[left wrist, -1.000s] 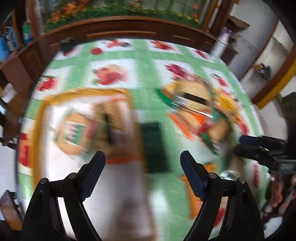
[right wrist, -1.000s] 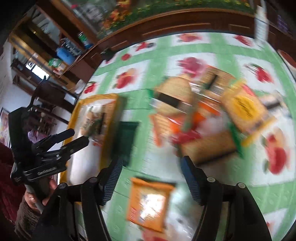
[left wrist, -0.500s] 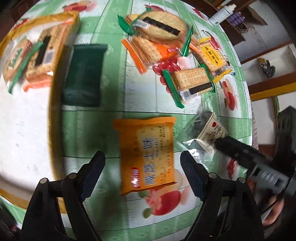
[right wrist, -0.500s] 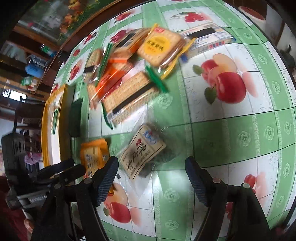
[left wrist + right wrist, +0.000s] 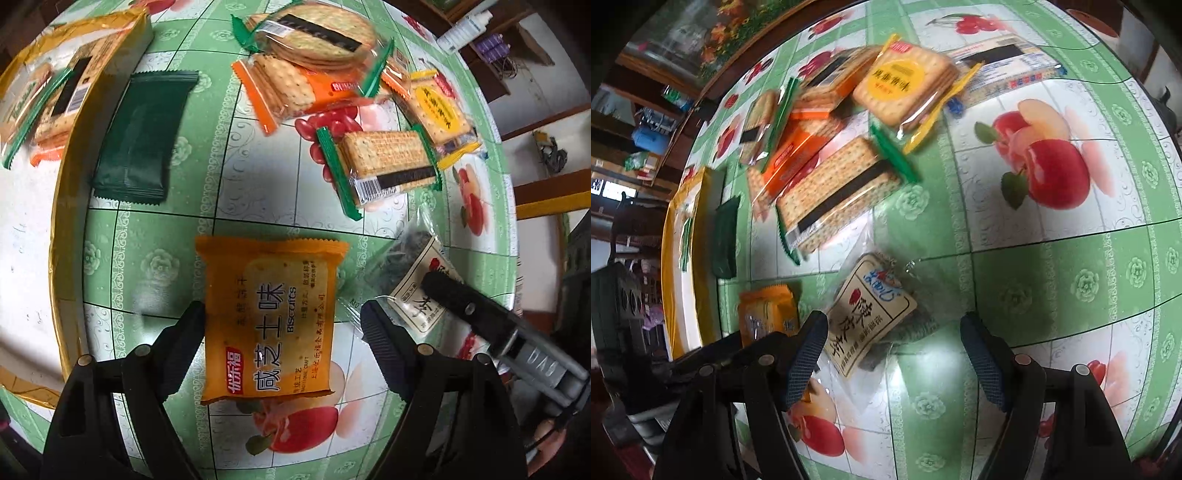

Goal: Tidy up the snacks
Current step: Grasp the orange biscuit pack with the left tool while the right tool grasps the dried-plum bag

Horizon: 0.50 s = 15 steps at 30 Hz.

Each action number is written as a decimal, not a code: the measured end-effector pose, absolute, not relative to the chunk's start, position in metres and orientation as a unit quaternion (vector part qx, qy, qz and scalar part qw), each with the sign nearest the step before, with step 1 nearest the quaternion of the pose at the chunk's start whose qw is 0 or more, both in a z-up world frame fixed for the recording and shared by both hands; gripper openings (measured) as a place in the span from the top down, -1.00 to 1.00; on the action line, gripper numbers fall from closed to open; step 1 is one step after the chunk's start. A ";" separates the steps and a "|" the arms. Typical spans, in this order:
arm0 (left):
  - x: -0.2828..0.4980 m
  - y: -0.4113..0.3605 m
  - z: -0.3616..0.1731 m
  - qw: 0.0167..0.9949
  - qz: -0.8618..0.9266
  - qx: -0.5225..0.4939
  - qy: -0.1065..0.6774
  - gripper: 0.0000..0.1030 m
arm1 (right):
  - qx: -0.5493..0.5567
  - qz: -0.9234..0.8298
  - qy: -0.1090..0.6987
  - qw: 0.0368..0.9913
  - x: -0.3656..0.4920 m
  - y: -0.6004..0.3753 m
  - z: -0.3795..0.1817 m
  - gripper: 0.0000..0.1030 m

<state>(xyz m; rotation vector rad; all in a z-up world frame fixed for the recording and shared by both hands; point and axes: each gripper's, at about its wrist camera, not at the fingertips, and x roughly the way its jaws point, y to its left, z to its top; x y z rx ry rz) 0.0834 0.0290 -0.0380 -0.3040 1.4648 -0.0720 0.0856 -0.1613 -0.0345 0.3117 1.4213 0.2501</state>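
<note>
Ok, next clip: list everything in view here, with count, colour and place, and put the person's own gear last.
biscuit packet: one, orange, on the tablecloth between the left gripper's fingers.
clear labelled packet: one, cream label, dark contents, between the right gripper's fingers.
dark green packet: one, beside the tray.
cracker packs: a loose pile of about six, with green, orange, yellow and blue ends, beyond the two near packets.
tray: one, yellow rim, white floor, at left, holding a couple of cracker packs.
tablecloth: one, green and white with fruit prints.
white bottle: one, on the wooden shelf behind.
left gripper: black, open.
right gripper: black with blue pads, open.
</note>
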 end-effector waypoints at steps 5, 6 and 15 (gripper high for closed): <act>0.081 0.001 -0.042 0.745 -0.012 -0.062 0.664 -0.68 | 0.146 0.092 0.654 0.736 0.089 -0.169 -0.035 -0.49; 0.080 -0.004 -0.043 0.746 -0.012 -0.046 0.664 -0.72 | 0.146 0.090 0.654 0.737 0.090 -0.168 -0.035 -0.49; 0.084 -0.015 -0.048 0.747 -0.033 -0.045 0.662 -0.98 | 0.134 0.083 0.663 0.732 0.090 -0.139 -0.036 -0.49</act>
